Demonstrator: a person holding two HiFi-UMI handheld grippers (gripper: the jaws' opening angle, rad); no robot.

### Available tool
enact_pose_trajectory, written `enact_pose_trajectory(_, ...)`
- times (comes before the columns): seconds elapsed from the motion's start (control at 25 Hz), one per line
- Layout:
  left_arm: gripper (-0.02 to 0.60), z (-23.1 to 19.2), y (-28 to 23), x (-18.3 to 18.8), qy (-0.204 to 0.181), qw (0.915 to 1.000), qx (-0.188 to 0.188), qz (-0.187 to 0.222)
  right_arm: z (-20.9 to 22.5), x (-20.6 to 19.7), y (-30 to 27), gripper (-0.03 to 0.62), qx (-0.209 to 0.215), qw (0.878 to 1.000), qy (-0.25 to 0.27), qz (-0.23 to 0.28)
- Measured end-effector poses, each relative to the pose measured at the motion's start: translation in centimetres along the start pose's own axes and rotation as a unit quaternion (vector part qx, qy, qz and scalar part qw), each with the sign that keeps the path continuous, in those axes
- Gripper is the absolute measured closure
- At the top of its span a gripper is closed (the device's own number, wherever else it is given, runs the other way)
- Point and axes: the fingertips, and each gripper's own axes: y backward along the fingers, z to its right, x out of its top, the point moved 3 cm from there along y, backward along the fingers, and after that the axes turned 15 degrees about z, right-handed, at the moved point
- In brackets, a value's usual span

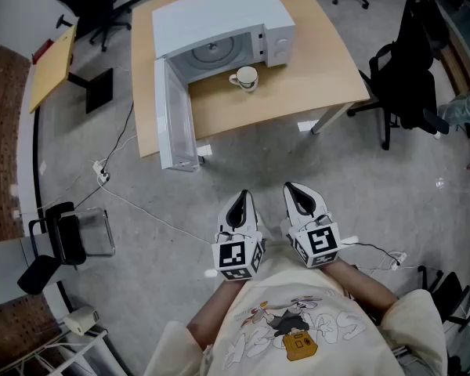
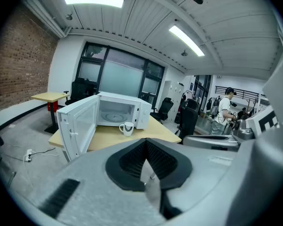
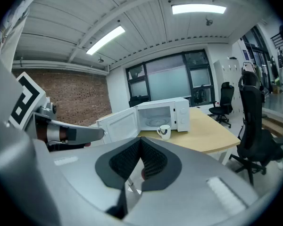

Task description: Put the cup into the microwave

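Wooden table (image 1: 313, 84) holds one cup (image 1: 246, 77) and one open microwave (image 1: 219, 22)

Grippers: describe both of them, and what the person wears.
The left gripper and the right gripper look alike. Each has a pale grey, rounded shell that tapers to a point, with black ribbed pads set inside. At its rear, each carries a white cube printed with black square markers. The person wears a cream T-shirt with a cartoon print on the chest.
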Motion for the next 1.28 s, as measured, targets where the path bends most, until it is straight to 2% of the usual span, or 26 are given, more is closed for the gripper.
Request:
enact_pose_trajectory(0.32,0.578,-2.0,0.4,0.6,0.004,0.9999,-0.011,0.001,-1.4,-0.1,-1.0,0.588,-0.016,1.000,0.001,0.000)
enact_pose_trajectory(0.48,0.578,-2.6,0.6,0.0,0.010,0.9996,-0.025,-0.006,-1.6,-0.6,-2.2,0.587,-0.011,1.000,-0.019,0.016)
enact_pose_trajectory(0.56,0.578,-3.0,0.2,-0.4,0.012,0.9994,-0.027,-0.017,-1.1,-0.8,-3.2,0.502,-0.008,1.000,-0.024,0.013)
enact_pose_trajectory(0.64,0.578,-3.5,-0.5,-0.7,0.015,0.9992,-0.026,-0.026,-0.2,-0.8,-4.4,0.503,-0.003,1.000,-0.018,0.011)
enact_pose_trajectory(0.8,0.578,-4.0,-3.3,-1.1,0.018,0.9991,-0.011,-0.037,2.9,-0.9,-8.1,0.473,0.021,1.000,0.001,0.007)
enact_pose_trajectory(1.0,0.578,-3.4,-8.4,-1.2,0.034,0.9989,0.016,-0.029,7.9,-2.0,-14.0,0.395,0.080,0.995,0.059,-0.002)
enact_pose_trajectory(1.16,0.578,-2.9,-11.9,-1.6,0.017,0.9990,0.040,-0.014,11.6,-3.2,-19.2,0.337,0.134,0.987,0.093,0.003)
enact_pose_trajectory(1.28,0.568,-3.1,-14.5,-1.8,0.008,0.9984,0.056,-0.006,13.9,-4.1,-23.4,0.302,0.142,0.984,0.110,0.003)
